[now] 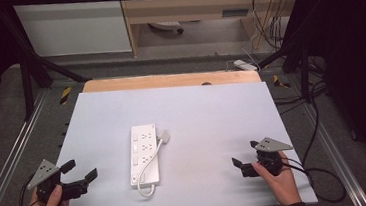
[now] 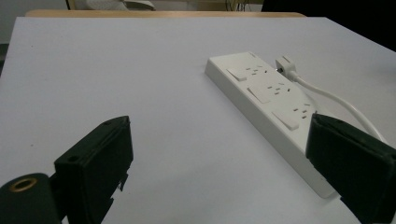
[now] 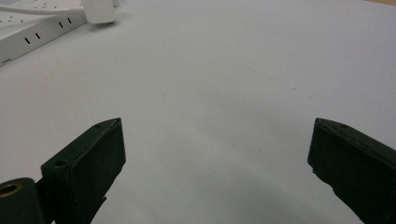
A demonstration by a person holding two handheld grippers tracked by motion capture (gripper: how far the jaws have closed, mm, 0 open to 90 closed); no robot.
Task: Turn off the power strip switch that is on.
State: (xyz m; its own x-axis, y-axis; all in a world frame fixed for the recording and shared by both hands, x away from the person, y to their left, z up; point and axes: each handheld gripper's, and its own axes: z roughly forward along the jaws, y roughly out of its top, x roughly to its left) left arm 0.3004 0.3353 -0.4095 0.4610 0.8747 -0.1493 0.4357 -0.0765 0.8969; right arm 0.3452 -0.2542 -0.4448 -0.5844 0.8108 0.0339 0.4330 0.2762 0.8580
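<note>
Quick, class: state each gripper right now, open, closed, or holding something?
Left gripper: open, holding nothing, beside the power strip.
Right gripper: open, holding nothing, above the bare table.

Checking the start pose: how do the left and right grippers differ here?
The left gripper sits at the table's near-left corner, close to the power strip; the right gripper sits near the right edge, farther from it. In the left gripper view the strip lies just beyond its fingers; the right gripper view catches it at the top-left corner. Both are open, hand-held and holding nothing.
</note>
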